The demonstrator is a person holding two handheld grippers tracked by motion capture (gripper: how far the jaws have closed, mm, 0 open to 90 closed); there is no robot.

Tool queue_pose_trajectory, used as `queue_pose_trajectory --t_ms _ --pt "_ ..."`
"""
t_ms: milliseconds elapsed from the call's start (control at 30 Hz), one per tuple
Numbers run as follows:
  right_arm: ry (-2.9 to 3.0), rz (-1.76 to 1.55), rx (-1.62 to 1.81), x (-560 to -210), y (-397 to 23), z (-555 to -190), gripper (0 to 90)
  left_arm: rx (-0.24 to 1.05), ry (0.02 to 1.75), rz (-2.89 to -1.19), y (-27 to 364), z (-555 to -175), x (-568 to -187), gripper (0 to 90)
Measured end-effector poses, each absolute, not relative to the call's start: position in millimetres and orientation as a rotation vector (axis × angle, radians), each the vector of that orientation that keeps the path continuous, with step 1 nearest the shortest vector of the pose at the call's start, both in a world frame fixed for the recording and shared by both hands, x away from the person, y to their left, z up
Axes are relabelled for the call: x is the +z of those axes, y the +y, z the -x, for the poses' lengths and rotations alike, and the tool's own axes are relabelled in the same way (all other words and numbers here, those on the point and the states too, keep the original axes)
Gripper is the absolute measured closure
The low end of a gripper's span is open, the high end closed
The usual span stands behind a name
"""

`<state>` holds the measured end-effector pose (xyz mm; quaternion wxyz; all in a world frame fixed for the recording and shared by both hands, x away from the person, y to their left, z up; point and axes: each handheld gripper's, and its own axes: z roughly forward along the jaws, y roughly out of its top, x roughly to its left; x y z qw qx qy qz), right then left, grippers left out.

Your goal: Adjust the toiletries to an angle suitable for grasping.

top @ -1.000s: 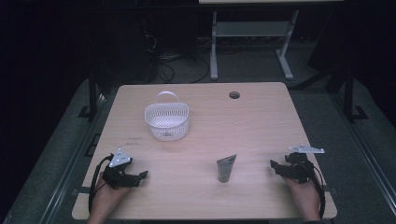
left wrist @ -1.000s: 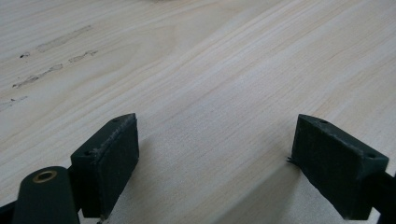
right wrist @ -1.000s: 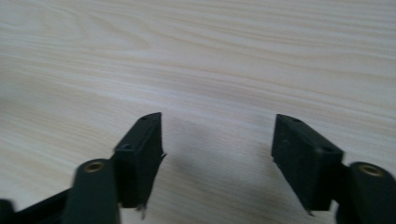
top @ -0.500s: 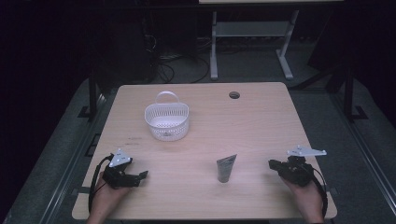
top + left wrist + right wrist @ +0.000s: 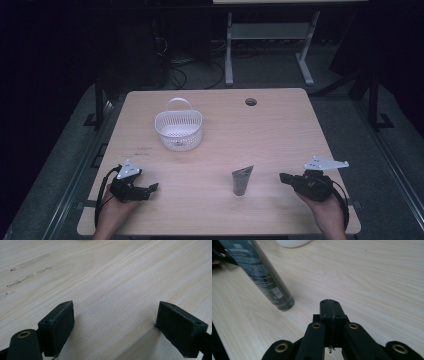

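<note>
The right gripper (image 5: 283, 177) is clenched on nothing beside the upright tube (image 5: 242, 180); the left gripper (image 5: 153, 187) is spread wide on the bench (image 5: 280, 130).

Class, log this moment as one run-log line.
left hand-held gripper: open, empty | right hand-held gripper: jaws just closed, empty | tube: upright, untouched | basket: empty

Tube (image 5: 259, 272) top cut off by edge

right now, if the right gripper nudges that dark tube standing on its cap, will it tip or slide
The dark tube would probably tip: it stands tall on a small round cap and widens to a flat crimp on top. It looks like soft plastic, so it may dent if squeezed. Its glossy skin could slip between the pads. The right gripper is shut, apart from it.
</note>
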<state>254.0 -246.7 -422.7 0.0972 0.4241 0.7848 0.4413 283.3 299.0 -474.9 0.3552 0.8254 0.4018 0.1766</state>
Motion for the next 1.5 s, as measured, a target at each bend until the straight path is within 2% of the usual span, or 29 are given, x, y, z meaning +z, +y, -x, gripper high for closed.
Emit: queue_pose_trajectory --t_ms 1500 --pt "2.48 -0.917 1.498 -375 -182 -294 89.9 0.456 1.041 -2.128 299 -283 -475 14.1"
